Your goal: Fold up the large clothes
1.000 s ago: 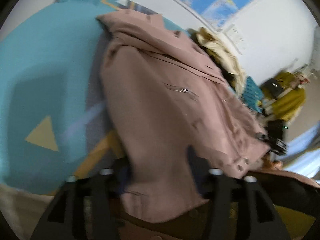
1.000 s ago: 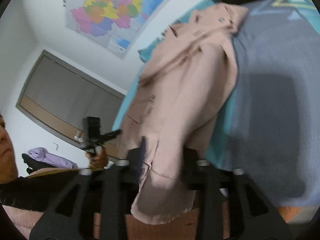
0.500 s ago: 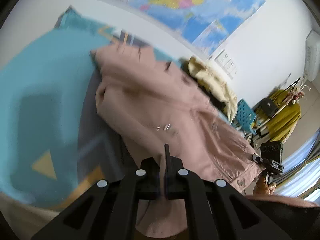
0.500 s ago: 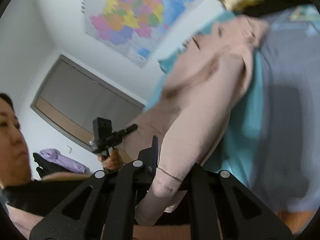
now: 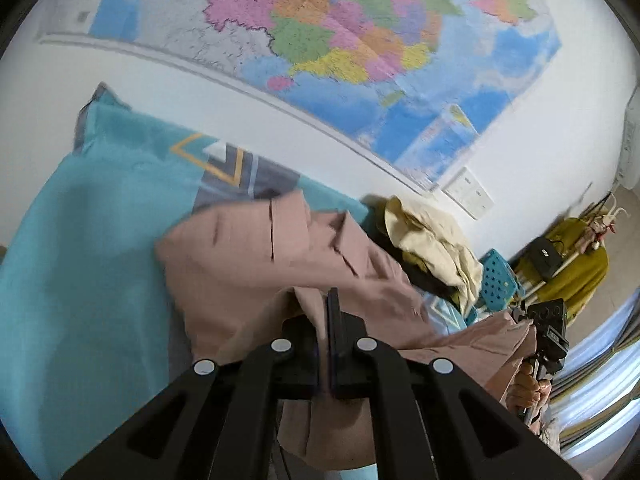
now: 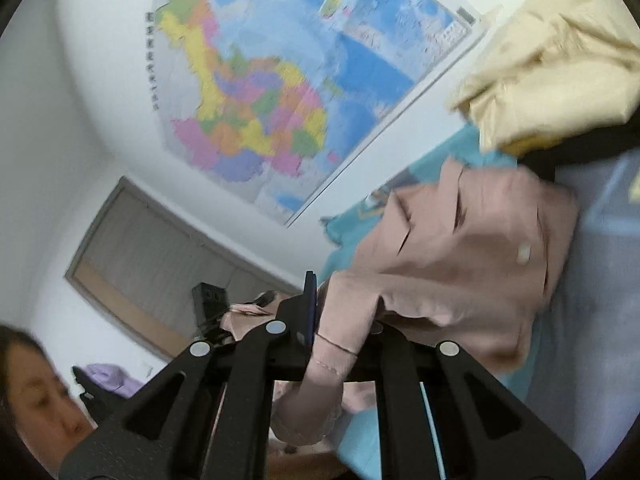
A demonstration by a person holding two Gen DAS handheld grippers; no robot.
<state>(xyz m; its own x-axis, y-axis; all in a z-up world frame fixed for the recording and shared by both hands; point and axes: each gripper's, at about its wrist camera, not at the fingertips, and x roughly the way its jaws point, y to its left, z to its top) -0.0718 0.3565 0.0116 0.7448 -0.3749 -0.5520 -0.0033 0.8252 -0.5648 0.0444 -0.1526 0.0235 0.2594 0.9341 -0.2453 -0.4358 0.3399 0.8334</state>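
The pink jacket [image 5: 256, 264] is soft and floppy. It lies partly on the bed and partly hangs up in the air from my two grippers. It has a collar, a button and thick seams, so it looks a bit heavy for cloth, but it bends any way I pull it. It will sag in the middle if I hold only the ends. I think the best places to hold it are the hem corners and the sleeve ends, because the seams there are thick and will not slip out.

My left gripper [image 5: 330, 320] is squeezed all the way closed, and a thin edge of the jacket is pinched between its jaws. My right gripper [image 6: 340, 320] is closed too, almost all the way, on a bunched-up sleeve cuff [image 6: 328, 356] that is fatter.

Under the jacket is a bedspread [image 5: 80, 240], blue-green with grey and yellow shapes. It looks smooth and flat, a good place to fold on. Past the jacket, a cream-coloured pile of clothes [image 5: 432, 236] sits on the bed. On the white wall hangs a big colourful map [image 5: 360, 40]. I can see a closed grey blind [image 6: 160, 248] in the right view.
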